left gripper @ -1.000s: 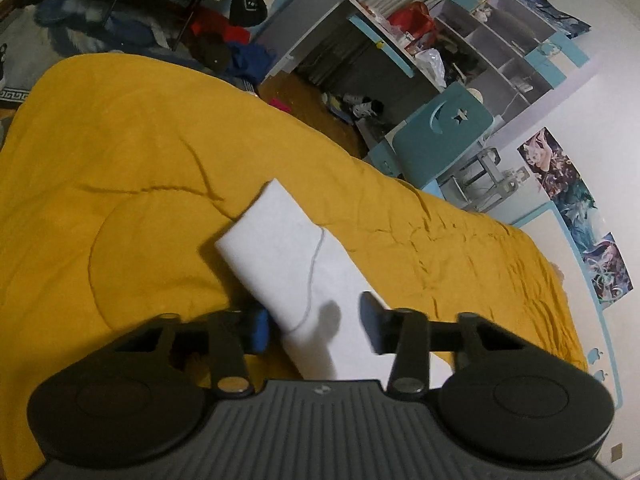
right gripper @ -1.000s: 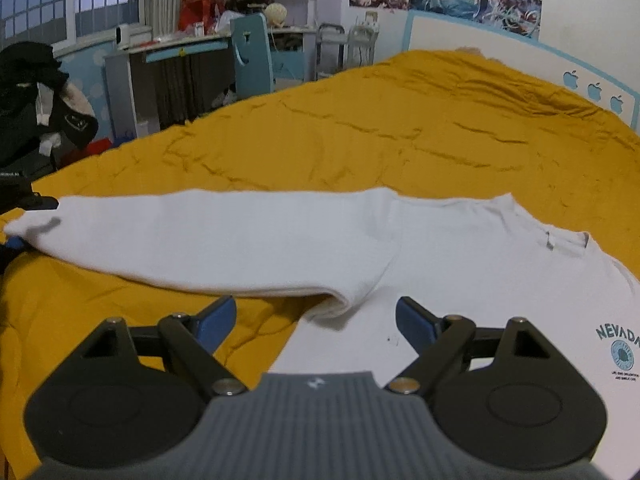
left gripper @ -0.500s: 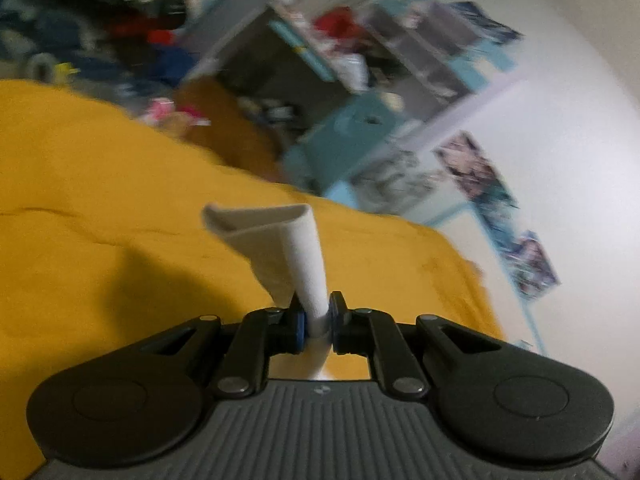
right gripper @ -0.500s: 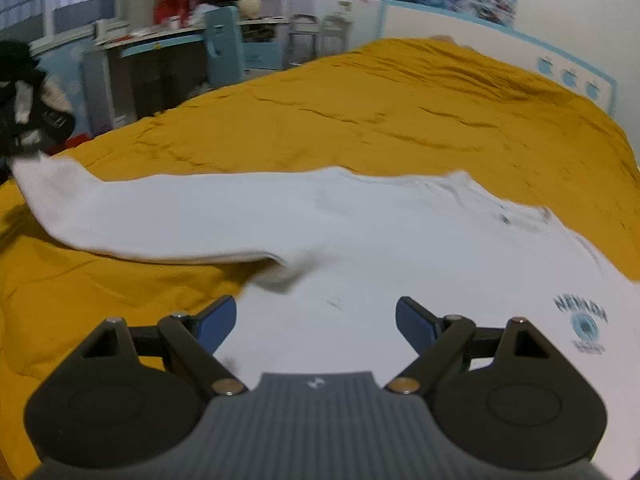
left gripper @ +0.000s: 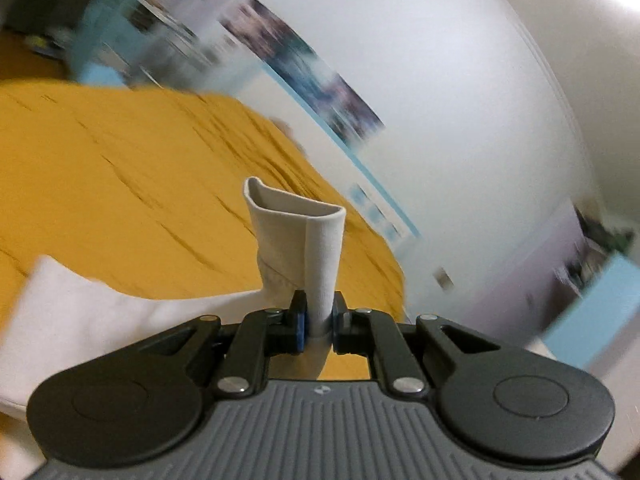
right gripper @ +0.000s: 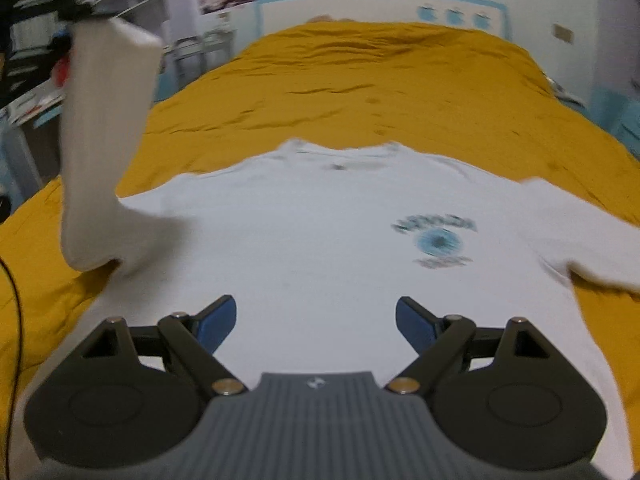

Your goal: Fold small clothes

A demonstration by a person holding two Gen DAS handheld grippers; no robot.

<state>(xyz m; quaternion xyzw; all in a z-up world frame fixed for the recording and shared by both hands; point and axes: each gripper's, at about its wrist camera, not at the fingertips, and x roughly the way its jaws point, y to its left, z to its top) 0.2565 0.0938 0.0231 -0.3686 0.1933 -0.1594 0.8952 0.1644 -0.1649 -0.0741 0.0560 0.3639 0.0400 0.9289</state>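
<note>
- Our left gripper pinches the sleeve cuff, lifted to fold inward over the sweatshirt.
- Our right gripper hovers wide open, empty, over the near hem.

Left wrist view is smearing the posters and shelves beyond reading. Chest print on my white shirt is blurring, lettering illegible; its hem is running under my right gripper.

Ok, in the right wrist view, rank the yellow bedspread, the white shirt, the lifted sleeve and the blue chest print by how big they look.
1. yellow bedspread and white shirt: too close to call, since the shirt lies nearer the camera
2. lifted sleeve
3. blue chest print
</note>
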